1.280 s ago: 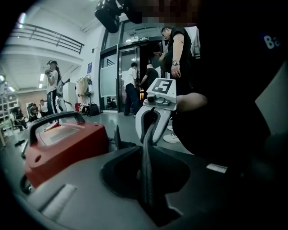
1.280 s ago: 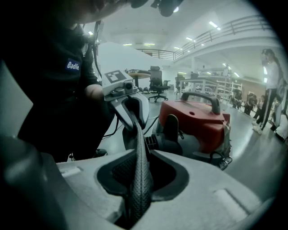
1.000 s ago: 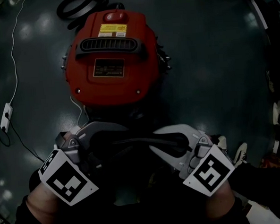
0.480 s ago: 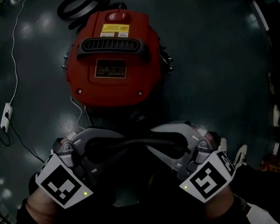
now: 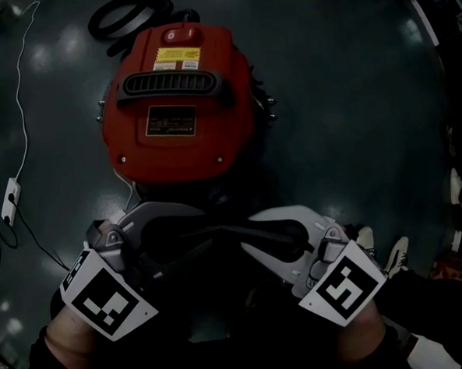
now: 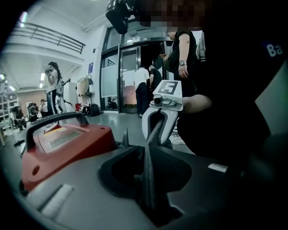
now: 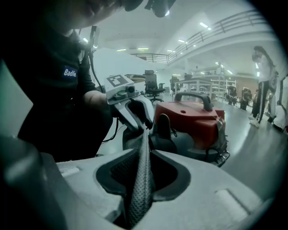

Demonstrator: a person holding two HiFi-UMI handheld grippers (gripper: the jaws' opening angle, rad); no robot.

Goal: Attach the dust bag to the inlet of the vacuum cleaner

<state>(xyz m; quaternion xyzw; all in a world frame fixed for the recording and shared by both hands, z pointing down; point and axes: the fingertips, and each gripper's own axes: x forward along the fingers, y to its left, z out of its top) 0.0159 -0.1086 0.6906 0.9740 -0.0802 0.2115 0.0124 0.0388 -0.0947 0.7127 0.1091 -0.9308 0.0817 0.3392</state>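
Note:
The red vacuum cleaner [image 5: 175, 105] stands on the dark floor with its black handle [image 5: 170, 86] on top. Just in front of it, a dark meshed strip of the dust bag [image 5: 218, 233] is stretched between my two grippers. My left gripper [image 5: 207, 232] pinches one end [image 6: 148, 179], and its jaws are opening. My right gripper [image 5: 249, 232] pinches the other end [image 7: 141, 179], and its jaws are closing. The two grippers face each other, tips close together. The rest of the bag is hidden in the dark below them.
A coiled black hose [image 5: 123, 11] lies behind the vacuum cleaner. A white cable runs to a power strip [image 5: 11, 199] at the left. A shoe [image 5: 395, 252] shows at the right. People stand in the hall behind [image 6: 53, 87], [image 7: 263, 85].
Both grippers stay in nearly the same place with the strip between them. The vacuum cleaner sits slightly higher and further left in the head view than before.

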